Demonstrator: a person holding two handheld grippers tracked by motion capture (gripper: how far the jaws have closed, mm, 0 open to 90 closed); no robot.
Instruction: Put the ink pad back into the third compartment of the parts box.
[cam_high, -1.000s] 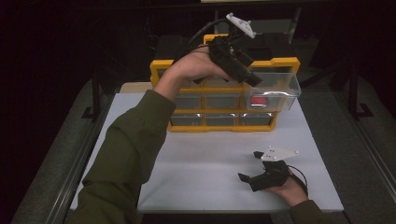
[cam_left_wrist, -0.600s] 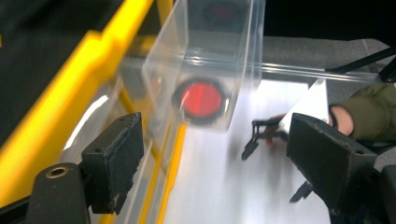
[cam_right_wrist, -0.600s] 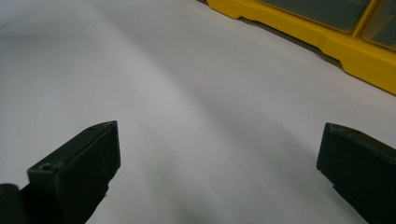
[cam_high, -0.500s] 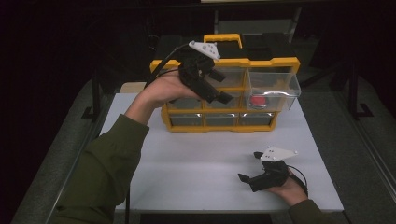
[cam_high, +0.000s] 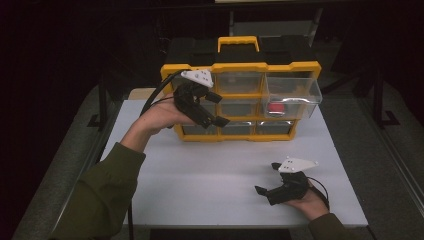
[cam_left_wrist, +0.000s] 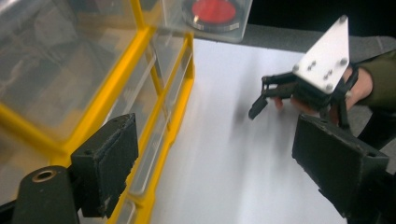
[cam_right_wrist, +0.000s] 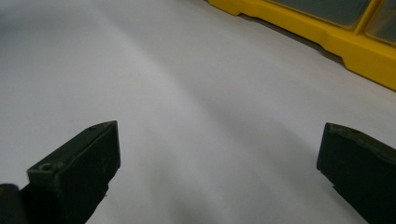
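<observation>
A yellow organizer (cam_high: 240, 67) with clear drawers stands at the back of the white table (cam_high: 200, 175). Its upper right drawer (cam_high: 292, 92) is pulled out and holds a red round object (cam_high: 276, 107), also seen as the red object (cam_left_wrist: 212, 9) in the left gripper view. My left gripper (cam_high: 219, 108) hangs open in front of the organizer's left drawers, nothing between its jaws. My right gripper (cam_high: 266, 178) rests open and empty near the table's front right. In the left gripper view the left gripper (cam_left_wrist: 219, 140) faces the right gripper (cam_left_wrist: 299, 88) across the table.
The organizer's yellow base (cam_right_wrist: 327, 37) runs along the top right of the right gripper view. A black case (cam_high: 200, 50) sits behind the organizer. Metal frame rails (cam_high: 380, 105) flank the table, with dark surroundings beyond its edges.
My left gripper has moved from beside the pulled-out right drawer, leftward and down, to the front of the organizer's left side. The right gripper has stayed put.
</observation>
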